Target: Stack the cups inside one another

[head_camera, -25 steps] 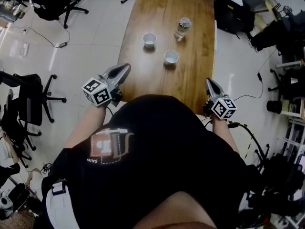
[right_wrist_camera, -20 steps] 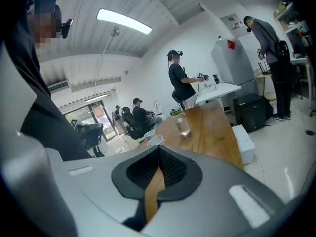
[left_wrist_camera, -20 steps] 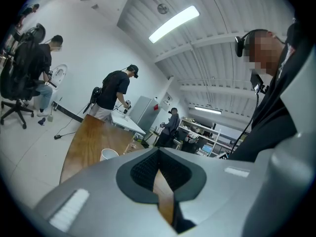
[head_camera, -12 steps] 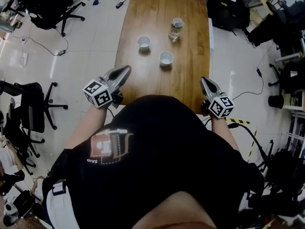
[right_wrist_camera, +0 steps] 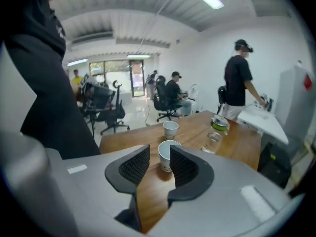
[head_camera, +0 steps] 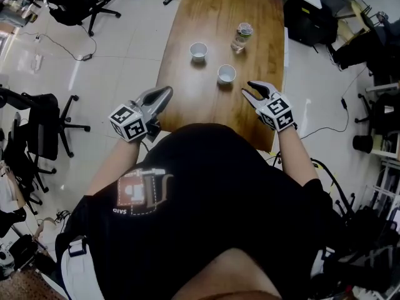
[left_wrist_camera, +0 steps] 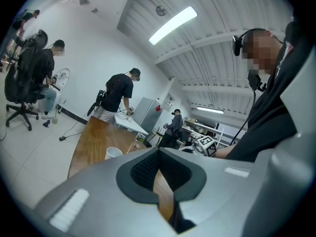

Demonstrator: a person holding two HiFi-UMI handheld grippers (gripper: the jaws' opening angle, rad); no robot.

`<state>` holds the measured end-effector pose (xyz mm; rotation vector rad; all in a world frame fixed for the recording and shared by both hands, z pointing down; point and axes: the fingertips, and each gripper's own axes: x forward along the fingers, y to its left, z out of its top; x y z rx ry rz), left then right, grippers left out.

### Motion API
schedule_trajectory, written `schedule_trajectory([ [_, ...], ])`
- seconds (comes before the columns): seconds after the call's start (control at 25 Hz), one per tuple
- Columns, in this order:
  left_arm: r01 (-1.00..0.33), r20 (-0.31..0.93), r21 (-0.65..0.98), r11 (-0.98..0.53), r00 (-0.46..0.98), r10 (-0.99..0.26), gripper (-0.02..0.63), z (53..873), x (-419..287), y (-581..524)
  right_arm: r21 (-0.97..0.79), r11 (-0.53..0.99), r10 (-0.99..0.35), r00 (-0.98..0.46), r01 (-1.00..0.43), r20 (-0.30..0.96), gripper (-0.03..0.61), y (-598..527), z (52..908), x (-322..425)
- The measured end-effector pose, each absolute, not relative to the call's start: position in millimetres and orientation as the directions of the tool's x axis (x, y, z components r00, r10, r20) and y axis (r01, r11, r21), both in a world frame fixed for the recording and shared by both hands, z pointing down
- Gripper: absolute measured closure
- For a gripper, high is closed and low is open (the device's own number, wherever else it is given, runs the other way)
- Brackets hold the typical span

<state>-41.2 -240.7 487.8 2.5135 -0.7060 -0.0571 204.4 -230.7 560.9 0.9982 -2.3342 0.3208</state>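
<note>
Reaching for the near cup (head_camera: 226, 74), upper middle of the tabletop (head_camera: 212, 17): right tongs (head_camera: 249, 89) opening, nothing gripped yet; left tongs (head_camera: 167, 90) pinched together, empty. Next I'd straddle it, squeeze, then drop it into the far cup (head_camera: 198, 50).

two white paper cups stand upright, mouths open, well apart on the wooden worktop (head_camera: 206, 102). the near cup (head_camera: 226, 74) stands mid-worktop; the far cup (head_camera: 198, 50) stands at its ten o'clock.

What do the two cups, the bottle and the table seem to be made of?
Near cup and far cup: probably paper or thin plastic, matte white.
Bottle: clear plastic or glass, see-through.
Table: wood or veneer, brown grain, slight sheen.
</note>
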Motion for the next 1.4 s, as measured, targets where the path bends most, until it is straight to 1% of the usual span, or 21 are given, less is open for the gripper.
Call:
schedule_trajectory([
  [0.12,-0.494,0.105,0.494,-0.715,0.85,-0.515,0.612,490.4,-54.6,-231.3,0.159,0.814,-0.488,-0.507,-0.559,0.71,0.433,-252.8,586.9,167.8],
  [0.24,-0.527,0.12,0.491,-0.694,0.829,-0.545,0.612,493.7,-75.7,-220.4,0.246,0.889,-0.41,-0.43,-0.386,0.805,0.426,-262.6,622.7,145.4],
  [0.36,-0.565,0.135,0.498,-0.658,0.8,-0.585,0.612,498.1,-101.0,-211.9,0.262,0.928,-0.343,-0.331,-0.264,0.879,0.426,-264.1,661.5,142.8],
  [0.48,-0.601,0.158,0.512,-0.614,0.768,-0.621,0.612,503.4,-124.4,-204.5,0.265,0.942,-0.312,-0.246,-0.208,0.917,0.435,-264.3,689.8,148.4],
  [0.52,-0.61,0.164,0.517,-0.601,0.759,-0.63,0.612,505.6,-131.4,-202.2,0.274,0.942,-0.315,-0.228,-0.196,0.921,0.453,-264.7,695.4,149.3],
  [0.64,-0.619,0.155,0.525,-0.585,0.745,-0.649,0.612,513.4,-148.0,-198.1,0.275,0.939,-0.318,-0.218,-0.204,0.923,0.538,-265.4,698.8,148.0],
  [0.72,-0.618,0.142,0.529,-0.582,0.74,-0.657,0.612,517.0,-154.2,-197.1,0.242,0.94,-0.301,-0.25,-0.242,0.92,0.541,-265.4,689.7,144.3],
  [0.8,-0.617,0.134,0.535,-0.577,0.737,-0.663,0.612,518.3,-158.4,-196.9,0.224,0.927,-0.315,-0.303,-0.301,0.899,0.541,-273.2,667.1,139.3],
  [0.92,-0.618,0.128,0.545,-0.566,0.729,-0.672,0.612,518.5,-165.8,-197.4,0.255,0.885,-0.405,-0.374,-0.389,0.835,0.543,-308.2,613.3,128.6],
  [1.0,-0.621,0.115,0.547,-0.561,0.72,-0.684,0.612,519.3,-173.1,-198.0,0.289,0.864,-0.457,-0.4,-0.411,0.794,0.543,-337.2,578.4,115.0],
  [1.08,-0.627,0.107,0.548,-0.554,0.709,-0.697,0.612,519.1,-181.3,-197.2,0.311,0.863,-0.472,-0.415,-0.399,0.778,0.543,-360.4,555.5,95.7],
  [1.16,-0.637,0.109,0.551,-0.539,0.695,-0.711,0.612,517.8,-190.8,-195.4,0.309,0.875,-0.455,-0.415,-0.372,0.788,0.541,-376.6,548.8,76.7],
  [1.28,-0.659,0.117,0.555,-0.507,0.666,-0.737,0.612,517.6,-209.6,-191.5,0.289,0.901,-0.402,-0.376,-0.323,0.835,0.541,-390.5,562.8,60.0],
  [1.4,-0.684,0.131,0.559,-0.468,0.631,-0.765,0.612,520.8,-231.9,-184.3,0.269,0.92,-0.354,-0.312,-0.284,0.882,0.541,-394.5,589.4,59.5],
])
